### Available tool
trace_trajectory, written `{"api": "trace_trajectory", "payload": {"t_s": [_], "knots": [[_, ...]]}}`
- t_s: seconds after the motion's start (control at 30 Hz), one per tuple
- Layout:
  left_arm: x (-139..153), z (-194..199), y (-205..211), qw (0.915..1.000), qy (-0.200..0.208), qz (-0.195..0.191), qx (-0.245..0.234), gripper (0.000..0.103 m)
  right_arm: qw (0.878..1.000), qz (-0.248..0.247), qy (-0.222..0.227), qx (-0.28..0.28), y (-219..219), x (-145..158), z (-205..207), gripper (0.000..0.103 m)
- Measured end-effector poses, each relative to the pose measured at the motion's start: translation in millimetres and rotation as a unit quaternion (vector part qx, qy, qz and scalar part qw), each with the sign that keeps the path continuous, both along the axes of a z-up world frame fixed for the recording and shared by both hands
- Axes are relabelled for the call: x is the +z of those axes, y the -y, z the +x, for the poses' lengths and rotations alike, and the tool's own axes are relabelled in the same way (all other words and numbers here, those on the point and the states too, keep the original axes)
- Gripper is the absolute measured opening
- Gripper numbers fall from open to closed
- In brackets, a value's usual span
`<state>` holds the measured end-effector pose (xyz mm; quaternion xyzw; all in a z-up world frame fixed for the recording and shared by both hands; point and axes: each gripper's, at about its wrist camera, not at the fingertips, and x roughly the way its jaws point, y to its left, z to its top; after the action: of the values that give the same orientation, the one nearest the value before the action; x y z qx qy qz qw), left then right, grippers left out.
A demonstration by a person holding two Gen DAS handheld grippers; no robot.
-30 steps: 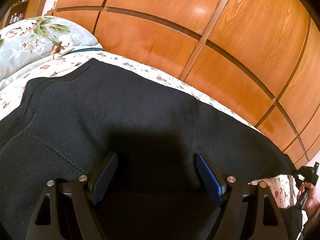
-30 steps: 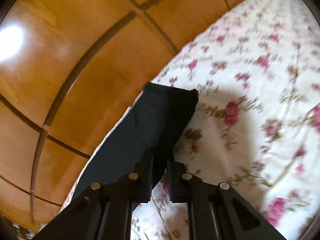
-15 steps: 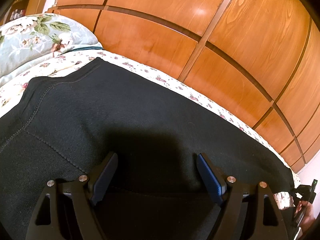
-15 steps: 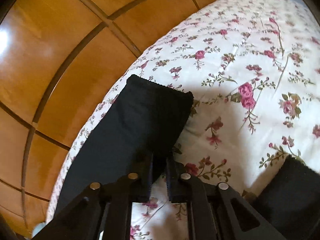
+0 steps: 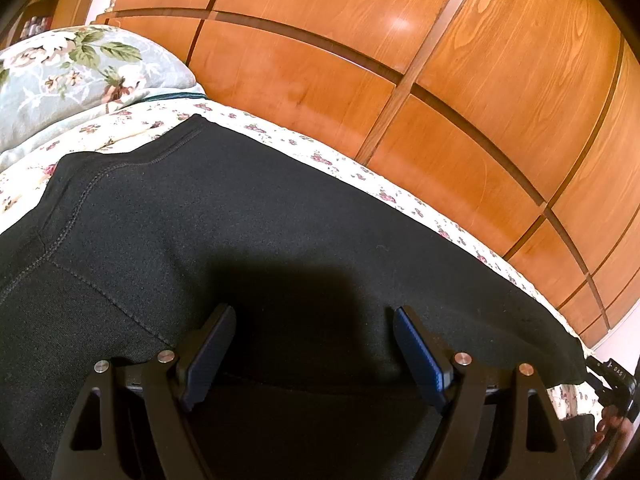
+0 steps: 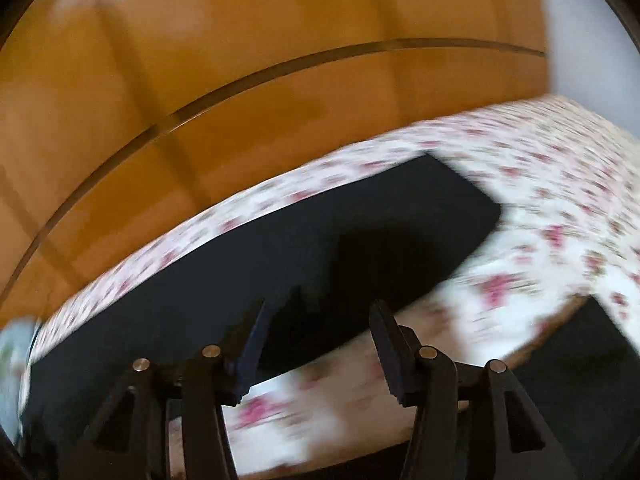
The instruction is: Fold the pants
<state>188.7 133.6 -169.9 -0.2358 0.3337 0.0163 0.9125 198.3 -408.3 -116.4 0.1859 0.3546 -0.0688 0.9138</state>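
Black pants (image 5: 260, 240) lie spread on the floral bedsheet (image 5: 340, 164), waistband at the left. My left gripper (image 5: 314, 344) is open and empty, hovering just over the pants near the hip. In the blurred right wrist view my right gripper (image 6: 316, 340) is open and empty above the far leg (image 6: 320, 248), whose hem lies flat at the right. The other leg's hem (image 6: 580, 360) shows at the lower right.
A wooden panelled wardrobe (image 5: 400, 60) runs close along the bed's far edge. A floral pillow (image 5: 60, 76) lies at the head, left. The open bedsheet (image 6: 560, 184) stretches to the right of the leg hems.
My right gripper has opened and let go of the pant leg, which now lies flat on the bed; the gripper is swinging, view blurred. The left gripper has barely moved.
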Motion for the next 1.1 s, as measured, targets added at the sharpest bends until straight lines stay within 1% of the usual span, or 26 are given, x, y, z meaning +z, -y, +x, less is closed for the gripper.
{"api": "trace_trajectory", "payload": {"t_s": [0.03,0.1,0.2,0.27,0.37,0.43,0.5,0.57,0.6,0.63,0.7,0.77,0.87,0.93,0.97,1.0,1.1], "knots": [[0,0,0,1.0000,0.000,-0.001,0.000,0.082,1.000,0.005,0.002,0.029,-19,0,3,0.053],[0,-1,-1,1.0000,0.001,-0.003,0.000,0.082,0.998,0.005,0.003,0.063,-46,-1,10,0.053],[0,-2,-1,1.0000,0.003,-0.006,0.000,0.082,0.994,-0.045,0.015,0.100,-87,-1,18,0.053],[0,-2,-1,1.0000,0.002,-0.007,0.000,0.082,0.991,-0.064,0.010,0.115,-107,-5,22,0.053],[0,-2,0,1.0000,0.000,-0.005,0.000,0.082,0.988,-0.077,-0.003,0.130,-124,-17,26,0.053],[0,-1,1,1.0000,-0.001,-0.005,0.000,0.082,0.984,-0.106,-0.007,0.140,-137,-24,22,0.053],[1,1,1,1.0000,-0.009,-0.003,0.000,0.082,0.981,-0.126,-0.011,0.145,-145,-23,17,0.053],[5,6,5,0.9996,-0.025,0.010,-0.002,0.082,0.979,-0.146,-0.012,0.143,-150,-22,15,0.054],[8,10,7,0.9990,-0.040,0.020,-0.008,0.082,0.978,-0.152,-0.013,0.144,-153,-23,15,0.055],[11,11,7,0.9986,-0.045,0.022,-0.014,0.081,0.977,-0.157,-0.015,0.145,-153,-23,14,0.055],[22,16,2,0.9987,-0.041,0.009,-0.028,0.081,0.976,-0.165,-0.018,0.144,-155,-24,14,0.055],[35,21,-6,0.9989,-0.031,0.012,-0.032,0.081,0.974,-0.173,-0.014,0.144,-157,-24,12,0.055],[54,38,-25,0.9989,-0.021,0.041,-0.013,0.081,0.972,-0.178,-0.002,0.150,-160,-22,8,0.055],[61,53,-41,0.9975,-0.027,0.065,-0.001,0.081,0.972,-0.180,0.010,0.153,-163,-20,6,0.055],[62,62,-51,0.9966,-0.033,0.076,0.008,0.081,0.971,-0.179,0.016,0.158,-164,-19,4,0.056],[62,67,-58,0.9961,-0.037,0.079,0.014,0.081,0.970,-0.177,0.024,0.164,-165,-17,2,0.060],[60,87,-85,0.9937,-0.050,0.090,0.043,0.081,0.967,-0.175,0.043,0.181,-169,-14,-2,0.061]]}}
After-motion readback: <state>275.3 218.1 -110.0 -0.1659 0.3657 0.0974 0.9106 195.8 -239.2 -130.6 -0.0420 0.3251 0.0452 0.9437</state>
